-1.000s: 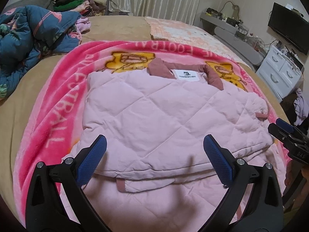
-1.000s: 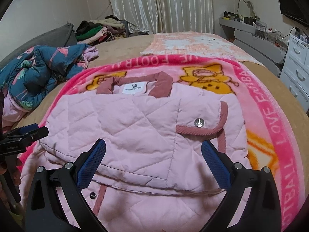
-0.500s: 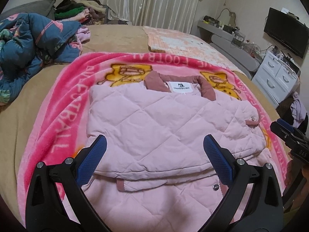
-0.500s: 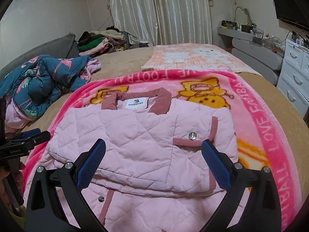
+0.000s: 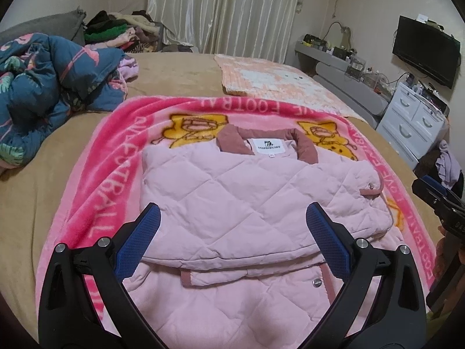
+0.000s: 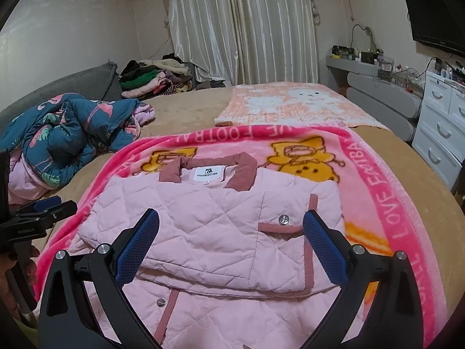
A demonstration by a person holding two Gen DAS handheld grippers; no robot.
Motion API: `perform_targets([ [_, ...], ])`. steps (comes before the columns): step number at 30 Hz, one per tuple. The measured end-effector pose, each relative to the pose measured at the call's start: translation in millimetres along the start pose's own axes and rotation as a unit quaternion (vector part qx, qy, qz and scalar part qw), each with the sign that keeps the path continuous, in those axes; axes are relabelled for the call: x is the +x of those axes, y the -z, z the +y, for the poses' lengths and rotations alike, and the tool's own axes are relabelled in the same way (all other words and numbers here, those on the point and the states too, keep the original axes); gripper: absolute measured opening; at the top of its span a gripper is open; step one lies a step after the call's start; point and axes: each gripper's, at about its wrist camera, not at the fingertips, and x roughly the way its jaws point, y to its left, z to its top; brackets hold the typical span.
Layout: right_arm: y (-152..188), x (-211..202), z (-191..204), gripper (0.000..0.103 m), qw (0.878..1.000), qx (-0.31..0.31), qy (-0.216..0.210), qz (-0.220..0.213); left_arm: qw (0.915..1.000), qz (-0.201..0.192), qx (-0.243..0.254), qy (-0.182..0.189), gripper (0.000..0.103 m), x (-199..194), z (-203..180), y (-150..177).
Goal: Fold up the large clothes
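While both spread wide, left claw and right claw hover above jacket, empty

The pink quilted jacket is cut off by the bottom edge at 6 o'clock in both views — its hem is not visible, and each gripper's fingers cover part of it. The label at the collar has print too small to read. The pink blanket hides under the jacket, so its middle pattern cannot be seen.
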Motion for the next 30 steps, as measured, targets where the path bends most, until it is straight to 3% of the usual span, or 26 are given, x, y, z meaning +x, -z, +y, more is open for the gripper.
perform_targets([
  [19, 9.4, -53.1, 6.0, 0.099, 0.999, -0.002, 0.005, -0.033, 0.9979, -0.062, -0.021, 0.005, 0.094, -68.3, 8.0, -0.7],
  [30, 16.8, -80.7, 14.3, 0.099, 0.999, 0.006, 0.001, -0.052, 0.9958, -0.086, -0.032, -0.005, 0.094, -110.5, 14.4, 24.2],
])
